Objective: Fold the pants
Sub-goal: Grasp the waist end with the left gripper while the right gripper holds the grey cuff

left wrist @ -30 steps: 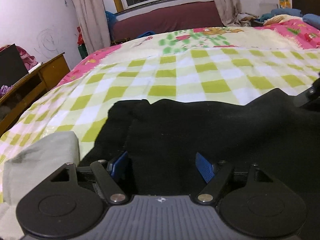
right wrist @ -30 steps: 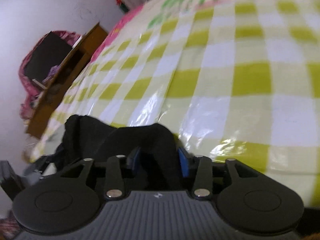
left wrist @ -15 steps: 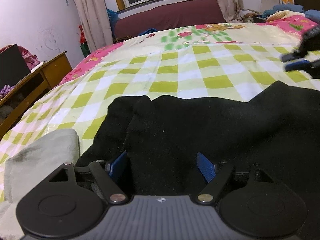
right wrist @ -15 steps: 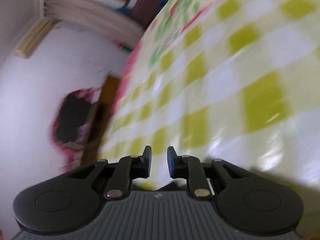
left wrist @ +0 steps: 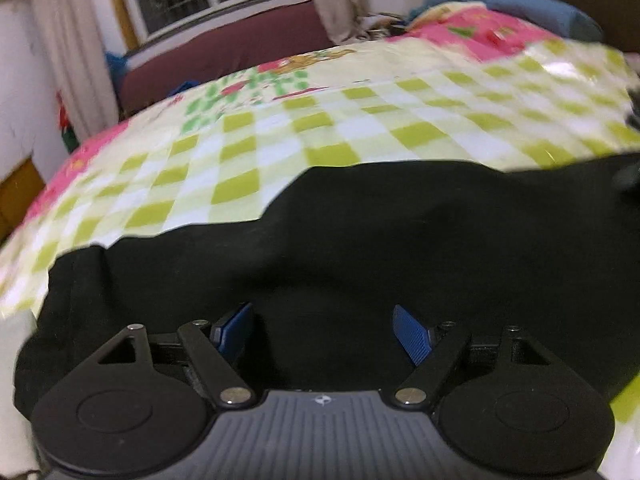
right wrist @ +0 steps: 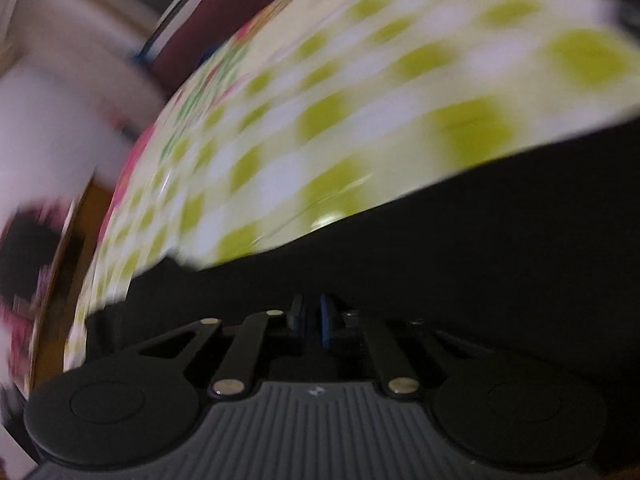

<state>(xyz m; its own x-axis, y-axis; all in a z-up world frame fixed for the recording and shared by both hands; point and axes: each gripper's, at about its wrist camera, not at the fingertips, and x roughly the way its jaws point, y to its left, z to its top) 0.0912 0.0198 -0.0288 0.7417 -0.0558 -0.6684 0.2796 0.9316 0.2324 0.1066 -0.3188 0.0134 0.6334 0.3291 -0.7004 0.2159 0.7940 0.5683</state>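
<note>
The black pants (left wrist: 360,240) lie spread across the near part of the bed and fill the lower half of the left wrist view. My left gripper (left wrist: 324,330) stands wide open just above them, its blue pads (left wrist: 412,332) apart with only flat cloth below. In the blurred right wrist view the pants (right wrist: 460,260) also lie under my right gripper (right wrist: 312,316). Its jaws are closing and stand a narrow slit apart, with no cloth visibly pinched between them.
A green-and-white checked sheet (left wrist: 320,132) covers the bed beyond the pants. Pink bedding (left wrist: 480,36) and a blue pillow (left wrist: 536,8) lie at the far right. A window with curtains (left wrist: 72,52) is behind, and wooden furniture (right wrist: 76,216) stands left of the bed.
My right gripper let go of the bunched pants, swung fast across the bed and narrowed its jaws. My left gripper slid right along the pants; the grey cloth at its left left the view.
</note>
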